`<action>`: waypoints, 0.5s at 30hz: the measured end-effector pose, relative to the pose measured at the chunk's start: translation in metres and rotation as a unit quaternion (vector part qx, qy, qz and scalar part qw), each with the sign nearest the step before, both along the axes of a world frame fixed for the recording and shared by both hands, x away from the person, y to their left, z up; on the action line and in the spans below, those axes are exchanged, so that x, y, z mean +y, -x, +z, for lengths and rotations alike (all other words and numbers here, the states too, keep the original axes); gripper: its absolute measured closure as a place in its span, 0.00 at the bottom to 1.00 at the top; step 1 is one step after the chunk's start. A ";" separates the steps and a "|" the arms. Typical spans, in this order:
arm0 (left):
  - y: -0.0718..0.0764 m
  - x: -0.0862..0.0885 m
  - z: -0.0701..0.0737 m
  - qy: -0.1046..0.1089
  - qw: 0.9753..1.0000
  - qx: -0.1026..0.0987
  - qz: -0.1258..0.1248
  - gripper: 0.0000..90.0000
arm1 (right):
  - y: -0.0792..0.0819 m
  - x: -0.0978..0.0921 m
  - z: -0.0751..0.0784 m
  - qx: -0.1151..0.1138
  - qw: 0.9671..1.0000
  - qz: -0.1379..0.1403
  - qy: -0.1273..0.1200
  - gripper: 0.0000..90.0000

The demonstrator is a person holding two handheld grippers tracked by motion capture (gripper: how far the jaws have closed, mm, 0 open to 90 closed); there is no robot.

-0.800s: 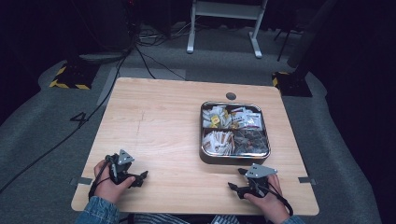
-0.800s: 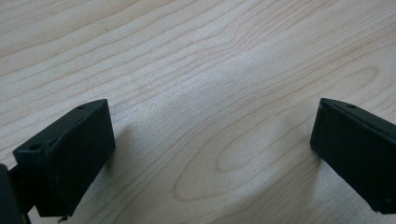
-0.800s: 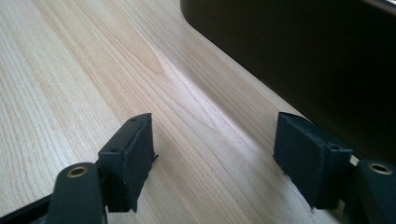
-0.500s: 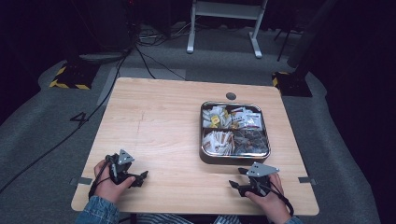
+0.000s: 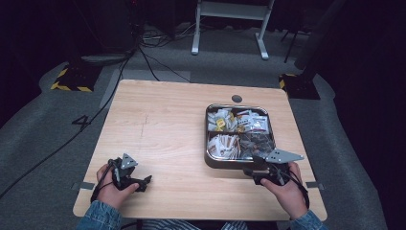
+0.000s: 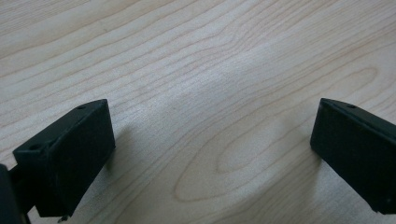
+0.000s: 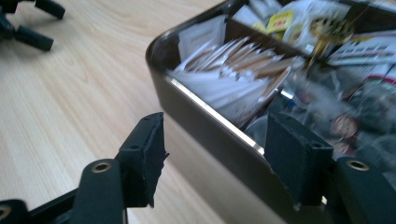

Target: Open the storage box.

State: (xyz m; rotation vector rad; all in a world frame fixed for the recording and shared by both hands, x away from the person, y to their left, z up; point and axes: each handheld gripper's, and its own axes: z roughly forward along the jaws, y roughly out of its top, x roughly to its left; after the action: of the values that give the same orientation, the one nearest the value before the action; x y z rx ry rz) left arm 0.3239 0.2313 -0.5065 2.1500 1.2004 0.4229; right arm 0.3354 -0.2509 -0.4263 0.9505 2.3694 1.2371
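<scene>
Currently the right gripper (image 5: 253, 173) sits at the near edge of the metal tin (image 5: 208, 158), jaws apart with the near wall (image 7: 210, 126) between them but not touched. The tin rests on the right half of the table (image 5: 158, 129), divided into four compartments.

Left gripper (image 5: 143, 181) is low over bare wood at the near left, well apart from the tin, jaws wide apart and holding nothing.

Handling, judged: the tin looks rigid, with a smooth, shiny wall, so likely slippery under the pads. A grip over the rolled rim should hold better than one on the flat side. Loaded with packets, moderate weight; lifting by one edge could tilt it and spill the contents.

Contents: white and tan paper sachets (image 7: 233, 70) stand on edge in the near-left compartment; light, thin, easily creased, best pinched by a top edge. Clear crinkly wrappers (image 7: 341, 116) in the near-right compartment look slick and soft.

Writing: a yellow label (image 7: 279, 21) shows on a far packet; its print is too blurred to read. No brand legible.
</scene>
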 end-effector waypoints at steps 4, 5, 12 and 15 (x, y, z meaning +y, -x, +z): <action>0.000 0.000 0.000 0.000 1.000 0.000 0.000 0.00 | -0.013 0.002 0.014 -0.005 1.000 -0.012 0.000 0.40; 0.000 0.000 0.000 0.000 1.000 0.000 0.000 0.00 | -0.017 0.002 0.017 -0.004 1.000 -0.015 -0.003 0.39; -0.001 0.000 0.000 0.002 1.000 0.001 0.002 0.00 | -0.050 0.005 0.029 -0.003 0.999 -0.040 0.006 0.38; -0.003 0.000 0.000 0.000 1.000 0.001 -0.003 0.00 | -0.064 0.007 0.031 0.000 0.999 -0.046 0.017 0.38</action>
State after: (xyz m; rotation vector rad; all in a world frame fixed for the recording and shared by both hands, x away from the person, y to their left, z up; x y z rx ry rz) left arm 0.3265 0.2311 -0.5063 2.1544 1.1935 0.4189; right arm 0.3990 -0.2436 -0.3957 1.0364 2.3113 1.1596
